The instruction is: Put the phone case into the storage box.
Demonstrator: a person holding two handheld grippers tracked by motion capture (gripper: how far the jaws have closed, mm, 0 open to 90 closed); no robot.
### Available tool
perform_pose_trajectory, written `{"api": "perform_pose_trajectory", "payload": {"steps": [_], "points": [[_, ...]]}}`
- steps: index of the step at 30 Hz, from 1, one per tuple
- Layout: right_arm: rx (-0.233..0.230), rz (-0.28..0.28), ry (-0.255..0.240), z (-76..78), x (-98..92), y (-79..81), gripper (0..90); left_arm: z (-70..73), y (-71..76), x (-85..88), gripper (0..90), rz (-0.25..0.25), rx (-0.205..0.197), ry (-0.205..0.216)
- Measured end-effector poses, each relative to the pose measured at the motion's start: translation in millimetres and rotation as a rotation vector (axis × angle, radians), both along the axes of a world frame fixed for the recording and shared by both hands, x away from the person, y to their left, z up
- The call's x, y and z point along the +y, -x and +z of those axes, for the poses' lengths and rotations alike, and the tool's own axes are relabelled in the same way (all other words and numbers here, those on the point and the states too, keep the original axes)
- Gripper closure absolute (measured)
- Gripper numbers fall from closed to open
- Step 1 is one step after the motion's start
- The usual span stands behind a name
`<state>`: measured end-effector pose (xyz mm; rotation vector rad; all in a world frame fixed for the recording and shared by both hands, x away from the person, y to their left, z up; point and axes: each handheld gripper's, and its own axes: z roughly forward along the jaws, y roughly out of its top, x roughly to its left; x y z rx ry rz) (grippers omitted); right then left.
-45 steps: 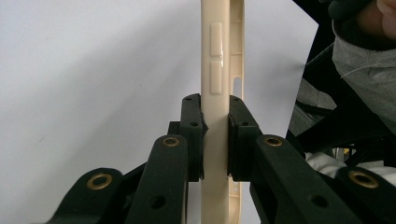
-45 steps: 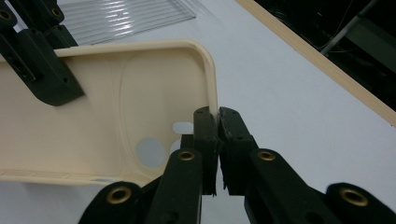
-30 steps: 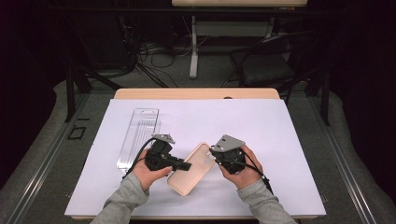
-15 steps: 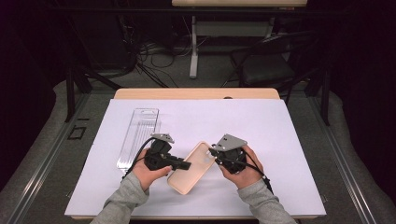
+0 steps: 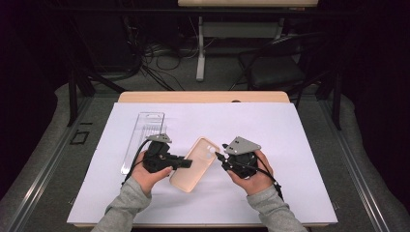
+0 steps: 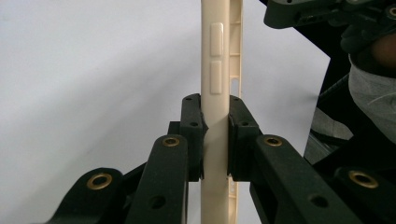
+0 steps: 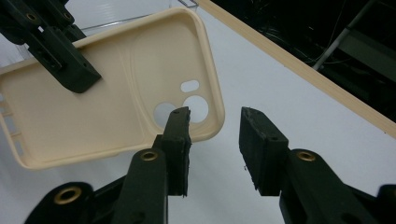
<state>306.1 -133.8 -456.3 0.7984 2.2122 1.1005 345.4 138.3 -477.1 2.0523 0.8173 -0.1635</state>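
The left gripper (image 6: 215,140) is clamped on the long edge of a cream soft-plastic phone case (image 5: 193,163), holding it just above the white table sheet (image 5: 290,145). The right gripper (image 7: 214,149), jaws just opened and apart, sits at the case's camera-hole corner, touching nothing. Judged step: a handover to the left gripper alone; next, draw the right gripper clear.

Both forearms in grey knitted sleeves are coming in from the bottom edge of the high view, angling toward the middle of the frame. The left black two-jaw gripper (image 5: 186,163) is sitting left of centre, pointing right, its jaws pressing flat against the two sides of the thin cream plastic phone case (image 6: 215,70) in the left gripper view. The right black two-jaw gripper (image 5: 218,155), topped by a grey three-cornered plate, is pointing left; its jaws have just been opening and are standing apart, nothing between them.
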Motion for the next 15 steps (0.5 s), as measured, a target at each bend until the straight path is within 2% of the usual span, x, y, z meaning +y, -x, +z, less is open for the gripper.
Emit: {"api": "perform_pose_trajectory", "payload": {"steps": [6, 15], "points": [[0.008, -0.004, -0.014, 1.2, -1.2, -0.8, 57.0, 0.6, -1.1, 4.4, 80.5, 0.028, -0.039, 0.007], [0.002, -0.028, -0.011, 1.3, -2.7, -2.3, 48.8, 2.5, -1.7, 9.7, 80.5, 0.057, -0.063, 0.038]]}}
